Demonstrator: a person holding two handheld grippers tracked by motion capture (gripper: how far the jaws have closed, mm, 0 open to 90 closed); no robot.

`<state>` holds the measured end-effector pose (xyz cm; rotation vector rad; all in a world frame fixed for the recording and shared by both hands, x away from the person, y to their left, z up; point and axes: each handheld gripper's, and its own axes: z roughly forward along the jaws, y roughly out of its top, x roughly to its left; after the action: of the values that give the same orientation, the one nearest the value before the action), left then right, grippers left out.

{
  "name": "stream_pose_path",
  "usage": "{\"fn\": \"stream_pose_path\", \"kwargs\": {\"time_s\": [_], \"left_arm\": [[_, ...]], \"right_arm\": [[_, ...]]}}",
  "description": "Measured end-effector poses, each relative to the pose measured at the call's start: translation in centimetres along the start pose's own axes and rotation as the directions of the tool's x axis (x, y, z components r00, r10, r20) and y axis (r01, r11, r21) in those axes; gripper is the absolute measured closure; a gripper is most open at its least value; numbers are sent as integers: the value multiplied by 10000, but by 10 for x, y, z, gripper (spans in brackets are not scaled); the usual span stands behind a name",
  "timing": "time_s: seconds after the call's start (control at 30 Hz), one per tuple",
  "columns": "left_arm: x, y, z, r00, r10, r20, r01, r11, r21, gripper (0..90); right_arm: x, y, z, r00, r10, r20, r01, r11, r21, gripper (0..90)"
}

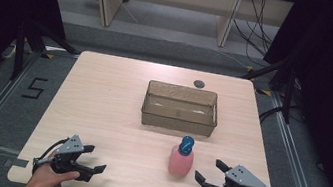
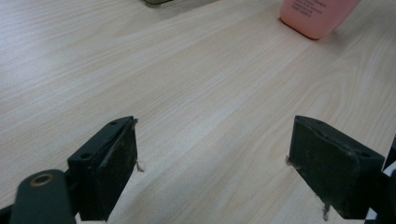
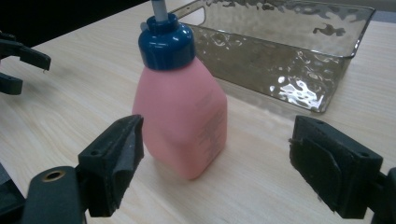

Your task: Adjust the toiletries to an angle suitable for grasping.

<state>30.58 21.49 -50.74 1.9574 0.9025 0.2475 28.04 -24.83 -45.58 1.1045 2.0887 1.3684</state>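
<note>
Right gripper stood wide open just short of pink plastic bottle with blue cap at frame centre, upright on table; risked toppling it if one jaw nudged first.

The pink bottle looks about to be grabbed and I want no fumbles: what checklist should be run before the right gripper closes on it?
1. Pink bottle upright on the table: ok.
2. Right gripper open wide enough for the bottle: ok.
3. Bottle between the fingers: not ok, it stands ahead of them, untouched.
4. Blue cap seated on the bottle: ok.
5. Clear bin apart from the bottle: ok.
6. Left gripper open, away from the bottle: ok.
</note>
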Motion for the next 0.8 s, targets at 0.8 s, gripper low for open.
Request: {"fn": "stream_pose_path", "kwargs": {"time_s": [0.8], "left_arm": [[0,0,0,10000,-15,-33,15,10000,-23,148]], "right_arm": [[10,18,9,9979,-500,-418,487,9983,-334,192]]}}
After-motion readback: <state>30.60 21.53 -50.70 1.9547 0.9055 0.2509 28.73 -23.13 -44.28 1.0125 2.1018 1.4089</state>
